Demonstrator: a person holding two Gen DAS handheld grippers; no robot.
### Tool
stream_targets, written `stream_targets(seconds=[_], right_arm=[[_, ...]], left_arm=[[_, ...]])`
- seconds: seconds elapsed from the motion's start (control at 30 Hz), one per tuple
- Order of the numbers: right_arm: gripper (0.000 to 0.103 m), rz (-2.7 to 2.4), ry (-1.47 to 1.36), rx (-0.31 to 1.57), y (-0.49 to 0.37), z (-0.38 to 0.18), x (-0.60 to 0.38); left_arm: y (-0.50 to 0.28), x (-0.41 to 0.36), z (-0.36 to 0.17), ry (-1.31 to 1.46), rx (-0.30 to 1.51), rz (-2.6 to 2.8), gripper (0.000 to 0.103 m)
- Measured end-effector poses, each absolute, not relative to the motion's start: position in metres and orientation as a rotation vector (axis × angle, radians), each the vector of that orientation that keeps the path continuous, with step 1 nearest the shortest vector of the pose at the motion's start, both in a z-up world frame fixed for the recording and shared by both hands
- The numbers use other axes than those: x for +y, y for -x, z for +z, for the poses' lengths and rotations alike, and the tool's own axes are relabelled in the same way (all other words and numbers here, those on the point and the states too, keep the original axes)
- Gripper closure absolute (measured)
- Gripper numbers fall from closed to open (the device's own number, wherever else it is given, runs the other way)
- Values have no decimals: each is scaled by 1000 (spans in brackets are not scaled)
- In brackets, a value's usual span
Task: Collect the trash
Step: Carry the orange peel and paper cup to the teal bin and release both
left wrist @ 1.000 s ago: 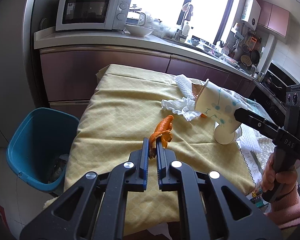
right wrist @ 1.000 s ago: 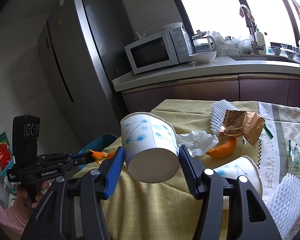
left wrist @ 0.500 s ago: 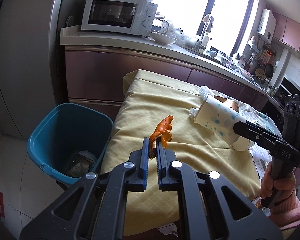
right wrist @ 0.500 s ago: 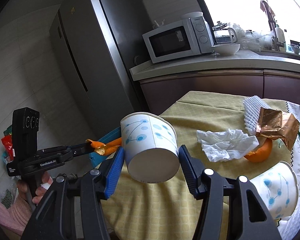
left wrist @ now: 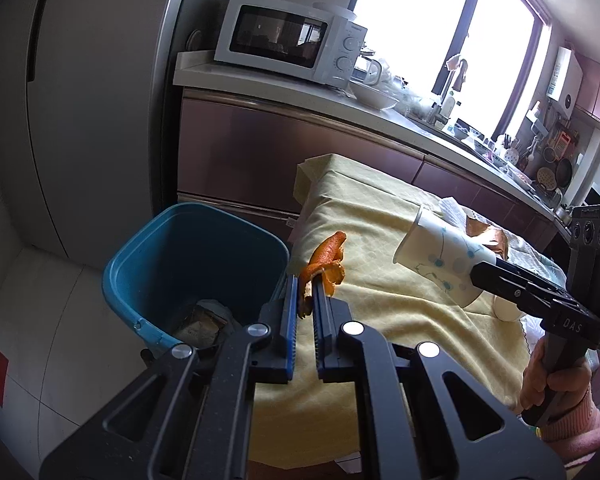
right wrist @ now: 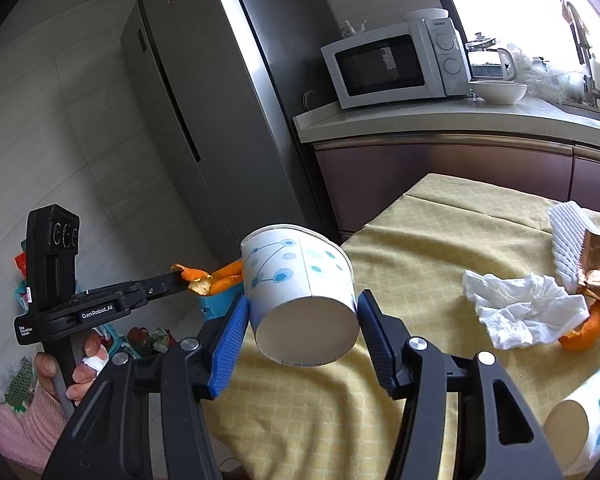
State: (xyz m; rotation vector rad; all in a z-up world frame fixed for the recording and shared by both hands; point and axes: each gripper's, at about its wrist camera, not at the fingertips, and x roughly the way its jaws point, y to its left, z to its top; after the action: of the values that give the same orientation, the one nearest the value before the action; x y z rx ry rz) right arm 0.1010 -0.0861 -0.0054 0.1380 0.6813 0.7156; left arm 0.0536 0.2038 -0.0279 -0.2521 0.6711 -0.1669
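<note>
Pinching one orange peel, left fingers; right fingers clamping one paper cup; second cup on table.

The left claw, black with blue pads, has its jaws nearly together, pinching a curled orange peel strip. The right claw, jaws wide, clamps a white paper cup with blue dots tilted sideways, to the right of the peel.

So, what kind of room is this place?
Most likely a home kitchen: a microwave stands on the counter, a tall fridge stands beside it, and a tap rises by the window.
</note>
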Motion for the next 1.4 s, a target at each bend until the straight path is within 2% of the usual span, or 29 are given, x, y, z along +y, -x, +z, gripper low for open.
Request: stream_targets(seconds=[0.53, 1.4], right_arm=[[49, 801, -67, 711, -123, -9, -28], [49, 816, 67, 827, -176, -34, 52]], left_arm=[[-58, 239, -39, 287, 688, -79, 96], [-106, 276, -96, 340, 804, 48, 96]])
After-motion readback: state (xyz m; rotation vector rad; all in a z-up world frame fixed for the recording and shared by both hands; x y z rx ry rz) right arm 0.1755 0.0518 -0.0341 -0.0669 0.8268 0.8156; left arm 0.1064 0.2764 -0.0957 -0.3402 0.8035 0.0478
